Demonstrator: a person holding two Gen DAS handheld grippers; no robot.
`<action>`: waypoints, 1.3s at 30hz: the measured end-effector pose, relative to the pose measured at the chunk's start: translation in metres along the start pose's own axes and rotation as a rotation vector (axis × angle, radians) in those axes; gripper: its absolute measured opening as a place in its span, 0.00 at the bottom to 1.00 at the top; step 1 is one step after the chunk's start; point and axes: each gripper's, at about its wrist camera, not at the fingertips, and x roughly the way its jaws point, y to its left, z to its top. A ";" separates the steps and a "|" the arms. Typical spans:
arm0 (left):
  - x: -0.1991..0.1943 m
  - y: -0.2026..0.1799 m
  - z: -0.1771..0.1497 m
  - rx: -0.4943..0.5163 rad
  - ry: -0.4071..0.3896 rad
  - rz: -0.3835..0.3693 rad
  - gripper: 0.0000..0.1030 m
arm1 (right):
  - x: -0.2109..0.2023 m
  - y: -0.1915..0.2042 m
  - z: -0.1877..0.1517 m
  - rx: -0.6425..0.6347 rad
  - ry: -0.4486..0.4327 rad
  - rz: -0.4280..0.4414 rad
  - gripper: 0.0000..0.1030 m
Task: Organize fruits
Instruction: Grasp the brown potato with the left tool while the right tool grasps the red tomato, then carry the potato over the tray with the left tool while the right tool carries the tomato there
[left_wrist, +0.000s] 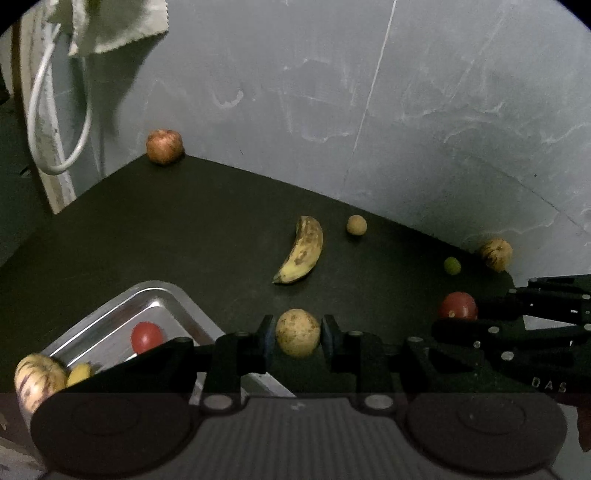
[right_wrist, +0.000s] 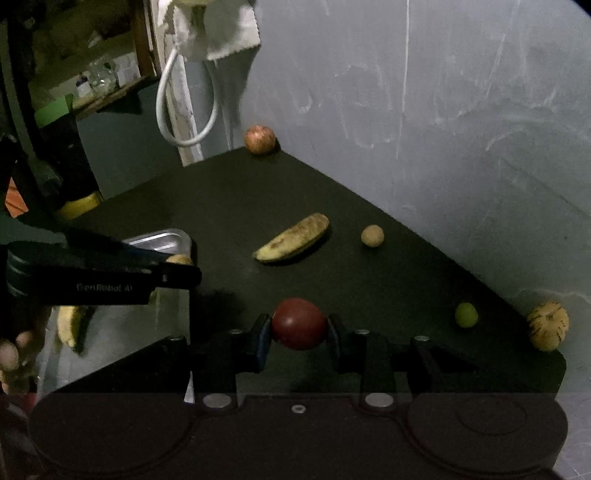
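Left gripper (left_wrist: 298, 334) clamps a speckled tan fruit (left_wrist: 297, 332); right gripper (right_wrist: 299, 328) clamps a red tomato (right_wrist: 299, 324); only the left view shows the tray's tomato (left_wrist: 146, 336).

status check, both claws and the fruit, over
Left claw shut on tan round fruit. Right claw shut on red fruit. Metal tray near left, already holding fruit. Banana still loose on table; path clear.

Home storeroom: cluttered shelves (right_wrist: 92, 81), plastered wall (right_wrist: 443, 110)

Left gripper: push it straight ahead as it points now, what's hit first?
The left gripper already has the tan round fruit between its fingers. Beyond that, probably the banana, though depth is unclear.
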 end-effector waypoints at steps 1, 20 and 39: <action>-0.005 -0.001 0.000 -0.005 -0.007 0.006 0.27 | -0.004 0.001 0.001 -0.002 -0.007 0.003 0.33; -0.109 -0.002 -0.020 -0.102 -0.155 0.141 0.27 | -0.083 0.037 0.024 -0.081 -0.161 0.133 0.33; -0.179 -0.001 -0.053 -0.185 -0.243 0.252 0.27 | -0.136 0.072 0.027 -0.178 -0.242 0.266 0.33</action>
